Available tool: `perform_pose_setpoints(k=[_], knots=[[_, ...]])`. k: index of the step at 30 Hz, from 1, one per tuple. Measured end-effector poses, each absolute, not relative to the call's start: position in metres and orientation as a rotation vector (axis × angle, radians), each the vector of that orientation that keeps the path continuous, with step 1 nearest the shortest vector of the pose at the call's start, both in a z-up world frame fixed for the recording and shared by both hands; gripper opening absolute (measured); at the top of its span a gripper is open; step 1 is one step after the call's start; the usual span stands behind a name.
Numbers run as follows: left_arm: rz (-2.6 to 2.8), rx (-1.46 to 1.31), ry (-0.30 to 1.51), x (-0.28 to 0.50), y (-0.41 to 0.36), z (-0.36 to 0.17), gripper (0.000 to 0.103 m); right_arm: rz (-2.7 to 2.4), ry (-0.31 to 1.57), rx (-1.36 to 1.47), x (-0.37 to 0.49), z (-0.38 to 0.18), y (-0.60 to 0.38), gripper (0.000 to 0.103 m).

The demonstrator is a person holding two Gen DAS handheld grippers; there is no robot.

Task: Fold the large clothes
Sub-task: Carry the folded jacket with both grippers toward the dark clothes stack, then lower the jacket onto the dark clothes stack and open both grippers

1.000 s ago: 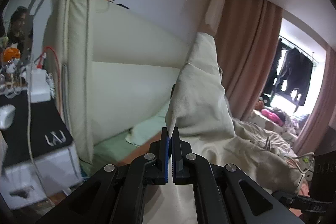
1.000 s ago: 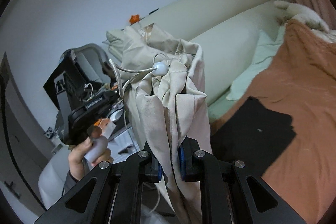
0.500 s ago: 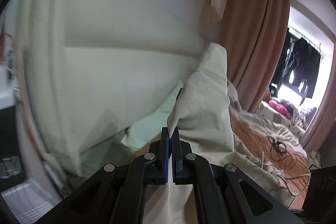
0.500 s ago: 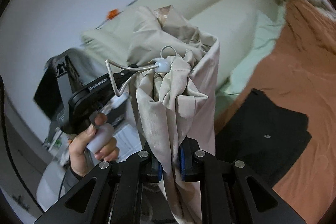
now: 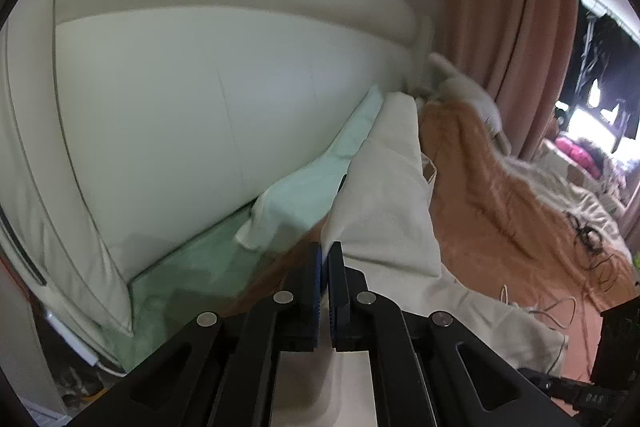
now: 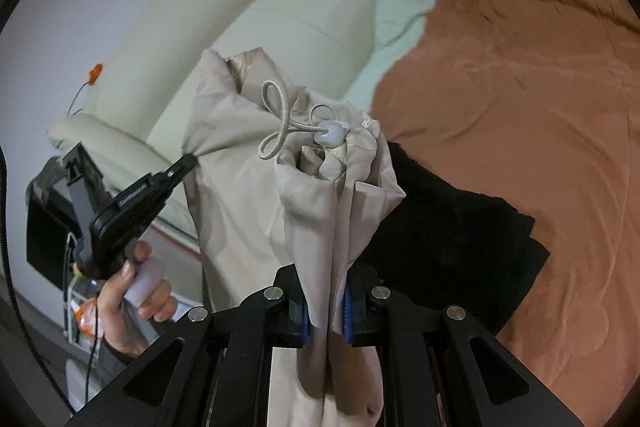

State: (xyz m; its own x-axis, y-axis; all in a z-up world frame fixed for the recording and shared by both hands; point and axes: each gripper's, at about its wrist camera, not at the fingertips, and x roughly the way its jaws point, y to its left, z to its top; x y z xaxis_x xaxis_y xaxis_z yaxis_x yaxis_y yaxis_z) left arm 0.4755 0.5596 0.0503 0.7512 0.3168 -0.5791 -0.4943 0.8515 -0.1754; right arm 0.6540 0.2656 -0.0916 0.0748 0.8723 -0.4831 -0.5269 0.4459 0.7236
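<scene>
While both grippers hold it above the bed:
Garment: beige jacket point(image 6: 240, 187) hangs over the rust blanket point(image 6: 540, 107); judged soft, light, slippery.
Right gripper point(image 6: 326, 311): clamped on a bunched hem fold.
Left gripper point(image 5: 325, 269): pinched tight on a thin edge.
Drawcord toggle point(image 6: 330, 135): dangling; better to grip seams instead.

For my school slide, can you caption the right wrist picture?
Right hand-held gripper clamps beige drawstring garment above rust-orange blanket.
</scene>
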Motion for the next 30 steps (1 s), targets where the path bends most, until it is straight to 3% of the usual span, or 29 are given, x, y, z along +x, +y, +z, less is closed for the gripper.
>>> perform_pose_setpoints(k=[6, 8, 9, 11, 13, 17, 19, 21, 22, 25, 30], knots=[[0.522, -0.322, 0.658, 0.455, 0.565, 0.029, 0.003, 0.931, 1.105, 0.410, 0.679, -0.137, 0.261, 0.014], [0.530, -0.308, 0.684, 0.438, 0.560, 0.019, 0.003, 0.853, 1.149, 0.354, 0.682, -0.146, 0.261, 0.026], [0.527, -0.299, 0.696, 0.432, 0.556, 0.016, 0.004, 0.798, 1.164, 0.286, 0.680, -0.149, 0.263, 0.038], [0.517, -0.305, 0.733, 0.417, 0.553, 0.005, 0.004, 0.756, 1.141, 0.165, 0.667, -0.146, 0.265, 0.043], [0.514, -0.336, 0.757, 0.405, 0.551, -0.006, 0.004, 0.755, 1.139, 0.142, 0.658, -0.142, 0.263, 0.059], [0.507, -0.354, 0.769, 0.380, 0.534, -0.018, 0.005, 0.765, 1.131, 0.133, 0.652, -0.134, 0.254, 0.059], [0.496, -0.360, 0.779, 0.372, 0.528, -0.023, 0.015, 0.773, 1.123, 0.110, 0.644, -0.128, 0.247, 0.059], [0.490, -0.379, 0.776, 0.366, 0.524, -0.028, 0.058, 0.798, 1.129, 0.101, 0.642, -0.128, 0.244, 0.059], [0.497, -0.375, 0.765, 0.359, 0.520, -0.030, 0.065, 0.819, 1.129, 0.094, 0.635, -0.124, 0.243, 0.060], [0.491, -0.348, 0.782, 0.353, 0.511, -0.038, 0.069, 0.917, 1.143, 0.056, 0.617, -0.119, 0.250, 0.075], [0.499, -0.341, 0.803, 0.341, 0.494, -0.049, 0.069, 0.979, 1.176, -0.003, 0.585, -0.124, 0.262, 0.075]])
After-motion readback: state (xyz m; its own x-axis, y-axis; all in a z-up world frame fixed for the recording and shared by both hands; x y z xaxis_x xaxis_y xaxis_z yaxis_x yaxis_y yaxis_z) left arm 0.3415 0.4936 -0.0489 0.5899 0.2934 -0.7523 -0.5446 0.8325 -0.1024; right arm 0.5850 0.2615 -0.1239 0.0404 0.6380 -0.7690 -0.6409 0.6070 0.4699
